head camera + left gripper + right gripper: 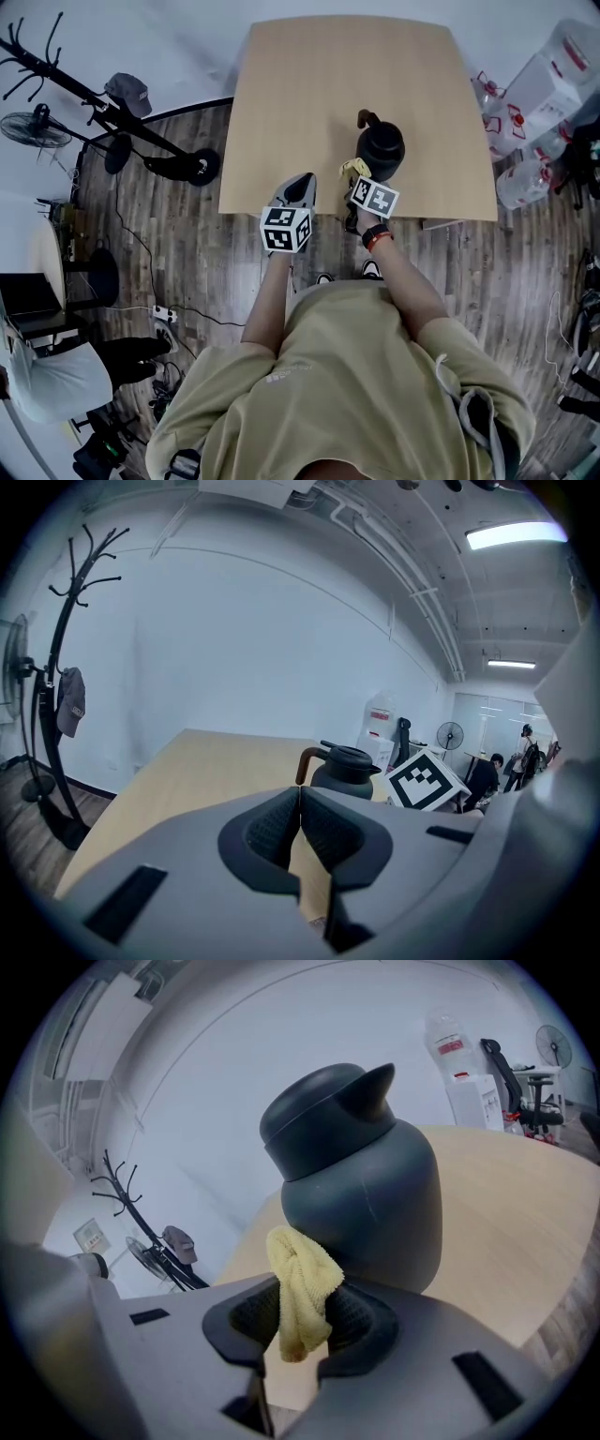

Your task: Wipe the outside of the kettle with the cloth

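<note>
A dark kettle (381,148) (343,766) (361,1185) stands upright on the wooden table (309,84), toward its near edge at about 5 o'clock from the table's middle. In the head view its brown handle (364,119) points to 11 o'clock.

The right gripper (354,184) (302,1312) sits at the kettle's 7 o'clock, its jaws clamped on a yellow cloth (353,169) (300,1288). The cloth's bunched top sticks out past the jaws and lies against the kettle's lower wall, as far as the right gripper view shows.

The left gripper (300,184) (299,794) is at the kettle's 8 o'clock, over the table's near edge and apart from the kettle. Its jaws are pressed together with nothing between them.
</note>
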Tool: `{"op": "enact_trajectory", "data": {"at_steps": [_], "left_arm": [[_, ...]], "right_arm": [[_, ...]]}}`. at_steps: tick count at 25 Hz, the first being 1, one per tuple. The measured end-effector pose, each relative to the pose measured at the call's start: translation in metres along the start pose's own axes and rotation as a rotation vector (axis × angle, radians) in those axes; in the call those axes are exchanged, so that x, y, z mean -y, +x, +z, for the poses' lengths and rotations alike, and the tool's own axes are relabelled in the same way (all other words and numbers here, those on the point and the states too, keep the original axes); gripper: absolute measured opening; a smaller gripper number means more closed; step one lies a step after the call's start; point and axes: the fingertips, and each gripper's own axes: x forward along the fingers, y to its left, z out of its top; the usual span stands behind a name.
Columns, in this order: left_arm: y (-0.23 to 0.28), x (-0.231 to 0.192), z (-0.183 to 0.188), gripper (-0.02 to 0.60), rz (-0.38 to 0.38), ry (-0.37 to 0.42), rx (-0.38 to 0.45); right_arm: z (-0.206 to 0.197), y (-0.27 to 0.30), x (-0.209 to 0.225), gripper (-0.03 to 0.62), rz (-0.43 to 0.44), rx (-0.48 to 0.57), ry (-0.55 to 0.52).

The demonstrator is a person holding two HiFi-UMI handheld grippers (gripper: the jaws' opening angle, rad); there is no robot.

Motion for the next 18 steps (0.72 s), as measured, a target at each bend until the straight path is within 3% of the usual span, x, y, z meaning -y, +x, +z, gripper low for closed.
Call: {"op": "enact_trajectory", "data": {"at_steps": [7,18], "left_arm": [[0.006,0.017,-0.006,0.025,-0.025,0.005,-0.018],[0.019,0.04,-0.015,0.025,-0.06,0.008,-0.043]], "right_arm": [[-0.003,-0.01,0.01,0.112,0.056,0.017,0.175],[-0.005,-0.023,0.028,0.109,0.133,0.029,0.331]]}}
